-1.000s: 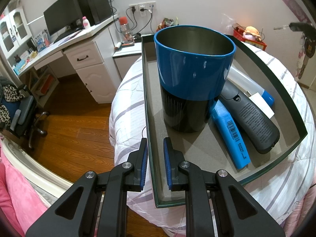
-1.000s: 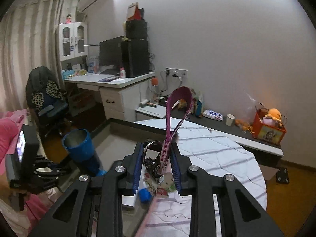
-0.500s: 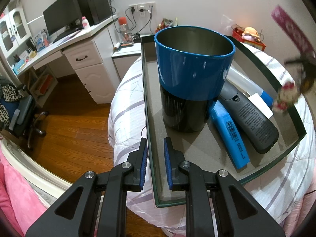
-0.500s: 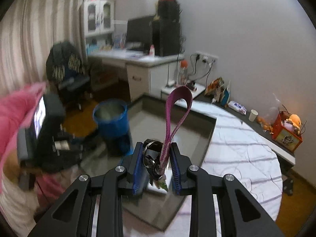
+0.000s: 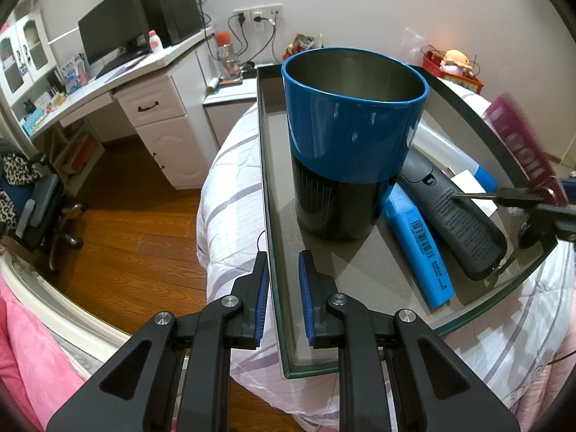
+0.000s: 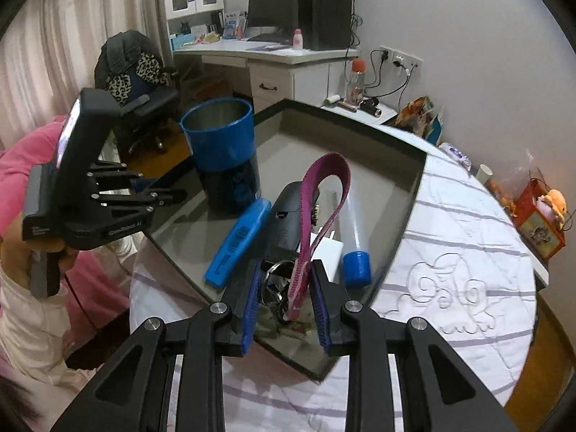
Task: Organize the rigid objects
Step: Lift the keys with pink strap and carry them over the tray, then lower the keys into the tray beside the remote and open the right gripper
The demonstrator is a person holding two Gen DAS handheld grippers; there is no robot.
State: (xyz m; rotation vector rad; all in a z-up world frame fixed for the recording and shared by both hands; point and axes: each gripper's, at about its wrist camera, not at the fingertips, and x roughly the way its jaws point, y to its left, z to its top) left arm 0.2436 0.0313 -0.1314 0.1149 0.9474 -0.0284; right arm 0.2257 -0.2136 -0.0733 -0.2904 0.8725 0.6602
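The right gripper (image 6: 284, 297) is swinging down over the tray (image 6: 410, 212), clamping the keys (image 6: 275, 288) on their strap, while the left gripper (image 5: 282, 289) is pinching the tray's edge; they should be let go only low over bare floor beside the cup (image 6: 219, 147).

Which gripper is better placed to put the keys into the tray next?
Right. The right gripper is shut on the keys with their purple strap, over the tray's near corner. The left gripper is clamped on the tray's rim, steadying it beside the blue cup.
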